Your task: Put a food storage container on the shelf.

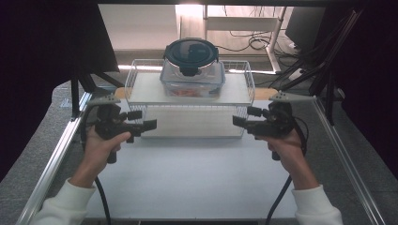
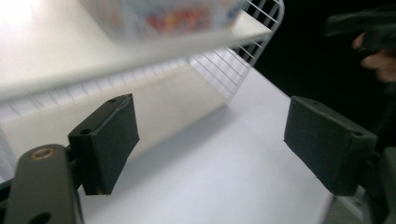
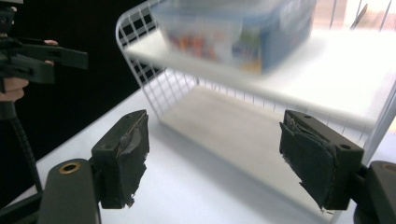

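Container point(image 1: 192, 70) with dark round lid point(image 1: 191, 51) sitting on the upper white shelf of the wire rack point(image 1: 136, 75), at upper centre of the high view; clear walls showing orange contents, blurred in both gripper views. Resting near the shelf's middle, well apart from both grippers. Rack standing on the white counter point(image 1: 197, 173), its lower level showing through the mesh at mid-frame. Left gripper point(image 1: 144, 125) hovering at left centre of the high view, just beside the rack's lower left corner, pointing toward the frame's centre, held in the left hand point(image 1: 101, 147). Right gripper point(image 1: 240, 123) mirroring at right centre, just beside the rack's lower right corner, held in the right hand point(image 1: 288, 150). Left fingers point(image 2: 109, 140) standing wide apart, released, with nothing between, the counter and rack edge showing beyond at upper middle of the left gripper view. Right fingers point(image 3: 123, 156) also parted and grasping nothing, pads looking worn and frayed, the rack's rounded wire corner lying beyond at upper centre of the right gripper view. White sleeves showing at both bottom corners of the high view.
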`<action>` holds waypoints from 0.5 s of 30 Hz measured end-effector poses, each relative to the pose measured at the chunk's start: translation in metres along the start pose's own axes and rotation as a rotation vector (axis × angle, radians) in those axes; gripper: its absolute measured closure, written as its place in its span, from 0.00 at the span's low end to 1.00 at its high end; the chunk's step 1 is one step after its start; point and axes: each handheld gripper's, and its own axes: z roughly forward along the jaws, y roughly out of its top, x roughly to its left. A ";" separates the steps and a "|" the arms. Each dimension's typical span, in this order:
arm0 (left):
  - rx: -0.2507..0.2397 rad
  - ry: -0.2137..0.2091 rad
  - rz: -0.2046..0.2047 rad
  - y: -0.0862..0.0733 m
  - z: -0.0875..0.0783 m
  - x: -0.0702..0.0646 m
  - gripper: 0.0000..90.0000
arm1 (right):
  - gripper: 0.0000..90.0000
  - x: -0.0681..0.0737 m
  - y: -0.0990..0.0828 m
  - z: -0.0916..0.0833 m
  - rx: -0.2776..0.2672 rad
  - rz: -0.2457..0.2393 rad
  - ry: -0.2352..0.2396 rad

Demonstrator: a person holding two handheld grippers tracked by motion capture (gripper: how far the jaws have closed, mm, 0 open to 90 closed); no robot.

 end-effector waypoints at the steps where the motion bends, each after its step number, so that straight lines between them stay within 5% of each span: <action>1: 0.001 0.012 0.006 -0.009 0.001 -0.001 0.20 | 0.26 0.000 -0.007 0.001 0.008 -0.002 0.000; 10: 0.116 0.131 0.081 -0.073 0.020 0.001 0.22 | 0.26 0.008 -0.063 0.003 0.059 -0.017 -0.006; 15: 0.150 0.149 0.089 -0.104 0.025 0.003 0.22 | 0.26 0.008 -0.094 0.005 0.083 0.001 -0.022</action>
